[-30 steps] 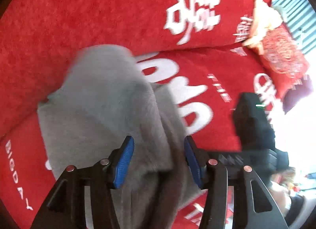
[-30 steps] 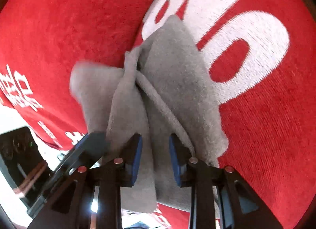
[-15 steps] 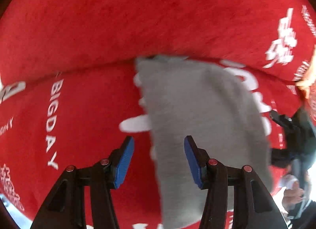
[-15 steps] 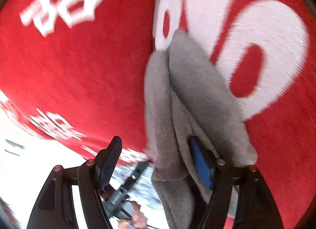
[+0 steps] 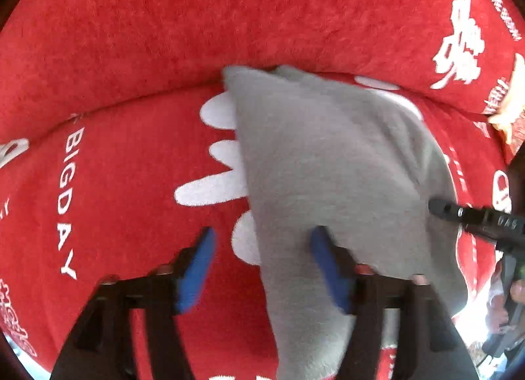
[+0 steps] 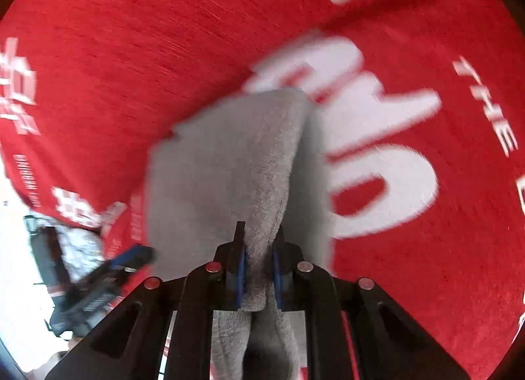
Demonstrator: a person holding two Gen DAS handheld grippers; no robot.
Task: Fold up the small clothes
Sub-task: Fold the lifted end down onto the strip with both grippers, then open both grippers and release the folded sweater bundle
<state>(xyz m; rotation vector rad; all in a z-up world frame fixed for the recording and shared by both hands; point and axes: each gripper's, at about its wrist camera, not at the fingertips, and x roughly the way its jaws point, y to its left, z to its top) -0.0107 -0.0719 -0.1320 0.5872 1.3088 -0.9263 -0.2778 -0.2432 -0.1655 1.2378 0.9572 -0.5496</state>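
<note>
A small grey fleece garment (image 5: 328, 163) lies spread on the red plush cover (image 5: 131, 183). My left gripper (image 5: 264, 268) hovers over its near left edge with its jaws opening wide. One blue pad is over the red cover and the other over the grey cloth, and neither presses on it. In the right wrist view my right gripper (image 6: 259, 276) has its jaws closing on a bunched fold of the grey garment (image 6: 229, 166), with both pads squeezing it. The right gripper's black tip (image 5: 475, 219) shows at the garment's right edge.
The red cover carries big white lettering (image 6: 377, 163) and rises into a backrest (image 5: 262, 12) behind a seam. A yellowish cushion or toy (image 5: 512, 107) sits at the far right. Beyond the seat's edge is bright floor (image 6: 19, 265). The left gripper's blue pad (image 6: 131, 257) shows there.
The left gripper let go of the grey garment, shifted to its left edge and spread its jaws. The right gripper opened, then shut on a bunched fold. The garment now lies flatter.
</note>
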